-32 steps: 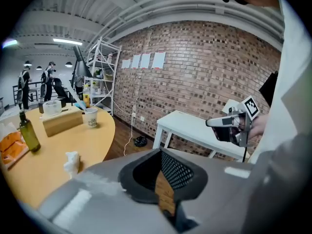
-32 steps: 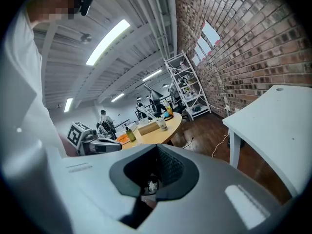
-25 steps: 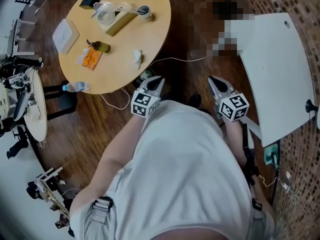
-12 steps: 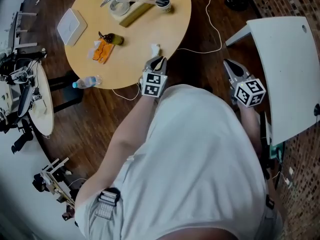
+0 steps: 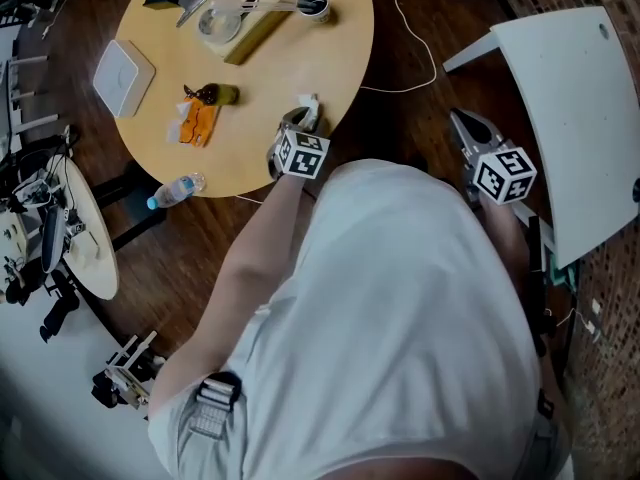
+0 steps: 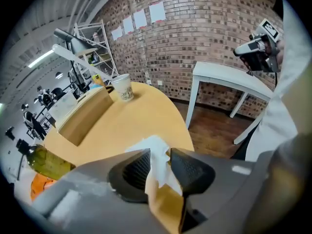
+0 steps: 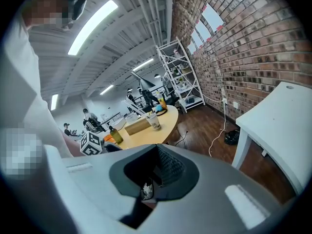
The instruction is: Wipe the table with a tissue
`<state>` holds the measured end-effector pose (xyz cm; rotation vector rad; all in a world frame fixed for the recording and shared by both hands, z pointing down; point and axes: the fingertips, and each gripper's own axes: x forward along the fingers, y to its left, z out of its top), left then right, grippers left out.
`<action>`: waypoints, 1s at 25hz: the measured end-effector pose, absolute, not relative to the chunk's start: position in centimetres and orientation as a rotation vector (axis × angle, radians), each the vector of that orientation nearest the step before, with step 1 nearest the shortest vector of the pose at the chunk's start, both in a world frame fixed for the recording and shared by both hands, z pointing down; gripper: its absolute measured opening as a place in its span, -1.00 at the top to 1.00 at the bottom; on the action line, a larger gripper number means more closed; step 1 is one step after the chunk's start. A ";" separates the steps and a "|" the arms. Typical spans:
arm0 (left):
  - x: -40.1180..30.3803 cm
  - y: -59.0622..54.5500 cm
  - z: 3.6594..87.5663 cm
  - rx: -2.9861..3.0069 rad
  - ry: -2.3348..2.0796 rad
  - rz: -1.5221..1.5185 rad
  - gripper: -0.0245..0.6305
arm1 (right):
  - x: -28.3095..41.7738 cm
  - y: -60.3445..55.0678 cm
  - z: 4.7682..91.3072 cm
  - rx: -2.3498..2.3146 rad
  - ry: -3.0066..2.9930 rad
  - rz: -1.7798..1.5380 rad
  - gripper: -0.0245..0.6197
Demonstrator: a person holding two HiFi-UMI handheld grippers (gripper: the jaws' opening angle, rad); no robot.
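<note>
A crumpled white tissue (image 5: pixel 309 102) lies near the edge of the round wooden table (image 5: pixel 260 98). My left gripper (image 5: pixel 297 120) reaches over that edge. In the left gripper view, its jaws (image 6: pixel 160 165) are drawn in close on the tissue (image 6: pixel 155 147), which fills the narrow gap between the pads and still rests on the tabletop (image 6: pixel 126 126). My right gripper (image 5: pixel 458 121) hangs over the floor between the two tables, well clear of the tissue. In the right gripper view, its jaws (image 7: pixel 158 167) are shut with nothing in them.
On the round table are a paper cup (image 5: pixel 314 5), a long cardboard box (image 5: pixel 252 36), a small green bottle (image 5: pixel 215 94), an orange packet (image 5: pixel 195 120) and a white pad (image 5: pixel 124 71). A white table (image 5: pixel 570 118) stands at the right. A cable (image 5: pixel 410 38) runs across the floor.
The left gripper has moved forward over the table's edge and closed around the tissue. The right gripper has risen slightly and stayed shut.
</note>
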<state>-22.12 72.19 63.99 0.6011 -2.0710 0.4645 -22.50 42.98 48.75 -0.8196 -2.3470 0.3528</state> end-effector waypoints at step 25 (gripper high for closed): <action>-27.7 64.7 57.3 0.948 -2.195 -0.154 0.75 | -24.0 42.1 48.1 -0.518 -2.465 0.411 0.90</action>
